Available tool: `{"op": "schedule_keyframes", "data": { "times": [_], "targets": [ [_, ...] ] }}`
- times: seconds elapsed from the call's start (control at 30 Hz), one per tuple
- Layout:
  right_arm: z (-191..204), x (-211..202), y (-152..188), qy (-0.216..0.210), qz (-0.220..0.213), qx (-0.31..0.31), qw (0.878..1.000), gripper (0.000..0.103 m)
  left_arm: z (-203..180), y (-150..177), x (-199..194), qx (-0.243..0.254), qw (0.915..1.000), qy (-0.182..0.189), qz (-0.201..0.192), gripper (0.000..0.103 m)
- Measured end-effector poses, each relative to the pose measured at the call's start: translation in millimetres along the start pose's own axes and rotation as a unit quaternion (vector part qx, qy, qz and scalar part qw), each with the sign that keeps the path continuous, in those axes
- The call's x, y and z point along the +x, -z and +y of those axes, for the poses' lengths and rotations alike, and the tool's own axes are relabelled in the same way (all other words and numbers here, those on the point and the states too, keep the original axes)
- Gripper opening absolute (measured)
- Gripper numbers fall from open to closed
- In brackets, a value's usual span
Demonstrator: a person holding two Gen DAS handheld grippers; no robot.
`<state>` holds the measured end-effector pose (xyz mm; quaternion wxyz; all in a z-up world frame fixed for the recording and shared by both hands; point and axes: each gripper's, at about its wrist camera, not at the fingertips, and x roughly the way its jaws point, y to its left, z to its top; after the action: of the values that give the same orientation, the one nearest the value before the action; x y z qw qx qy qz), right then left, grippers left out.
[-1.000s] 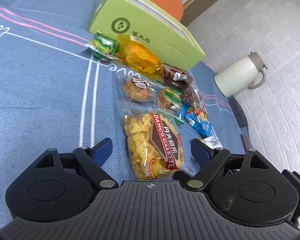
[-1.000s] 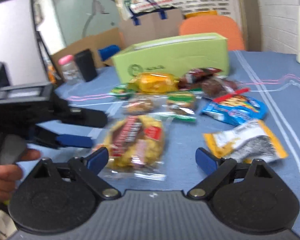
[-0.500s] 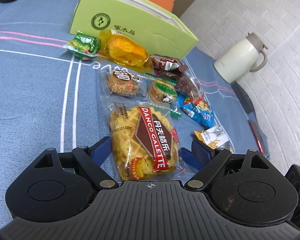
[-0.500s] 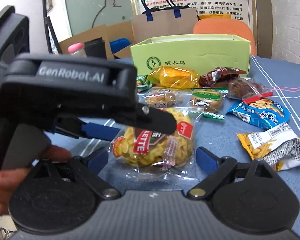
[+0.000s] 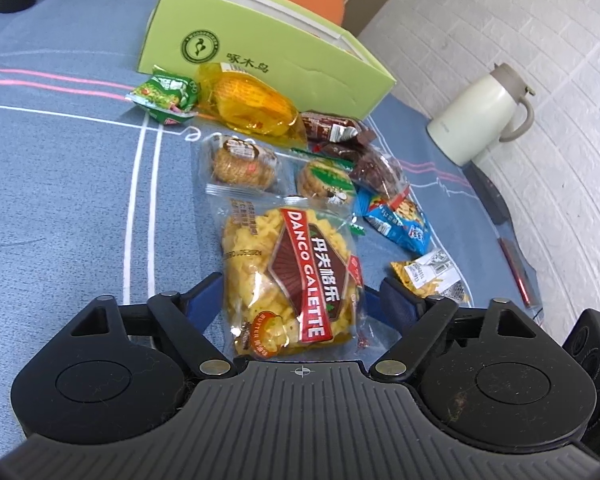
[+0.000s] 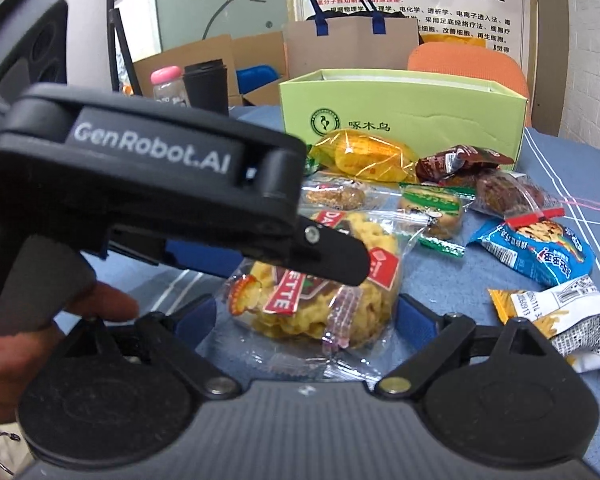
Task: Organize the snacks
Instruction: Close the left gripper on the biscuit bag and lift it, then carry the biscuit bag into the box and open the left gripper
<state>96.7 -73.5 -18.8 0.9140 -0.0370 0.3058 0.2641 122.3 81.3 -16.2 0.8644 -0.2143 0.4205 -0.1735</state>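
Left gripper (image 5: 296, 296): jaws have just been closing around the Danco Galette packet (image 5: 290, 276); blue pads sit at its two sides, contact too close to tell.
Right gripper (image 6: 306, 316): fingers spread, same packet lying between them, pads clear of it.
Danco Galette packet: on the blue tablecloth (image 5: 60, 184), nearest of the snacks in front of the green box (image 5: 260, 56).
Blue snack bag (image 5: 396, 220): right of the packet.
White jug (image 5: 480, 120): far right of the green box.

Left gripper (image 5: 294, 300) fingers closed in around galette packet (image 5: 290, 276).
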Motion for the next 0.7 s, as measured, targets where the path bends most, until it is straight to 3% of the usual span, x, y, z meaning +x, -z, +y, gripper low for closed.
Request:
{"op": "schedule_keyframes", "data": {
  "times": [0.03, 0.07, 0.27, 0.37, 0.53, 0.7],
  "targets": [
    [2.2, -0.5, 0.4, -0.001, 0.002, -0.002, 1.0, 0.095, -1.0, 1.0, 0.0, 0.009, 0.9999, -0.009, 0.0, 0.039],
    [5.0, -2.9, 1.8, 0.002, 0.0, -0.003, 1.0, 0.093, -1.8, 2.4, -0.6, 0.017, 0.9997, -0.018, -0.002, 0.036],
    [20.2, -25.5, -1.4, 0.018, -0.02, -0.022, 0.999, 0.09, 2.1, 4.7, -16.9, -0.017, 0.9998, 0.003, -0.006, 0.033],
    [17.7, -33.2, -21.2, 0.02, -0.047, -0.031, 0.998, 0.094, -10.3, -10.7, -29.8, -0.002, 0.9994, 0.013, -0.031, 0.033],
    [6.9, -19.7, -77.8, 0.033, -0.087, -0.07, 0.993, 0.094, -27.6, -63.7, -38.0, 0.026, 0.9962, 0.014, -0.083, 0.035],
    [-16.3, 23.8, -156.0, 0.023, -0.105, -0.095, 0.99, 0.094, -25.5, -145.9, -30.9, 0.029, 0.9919, 0.012, -0.123, 0.035]
  ]
}}
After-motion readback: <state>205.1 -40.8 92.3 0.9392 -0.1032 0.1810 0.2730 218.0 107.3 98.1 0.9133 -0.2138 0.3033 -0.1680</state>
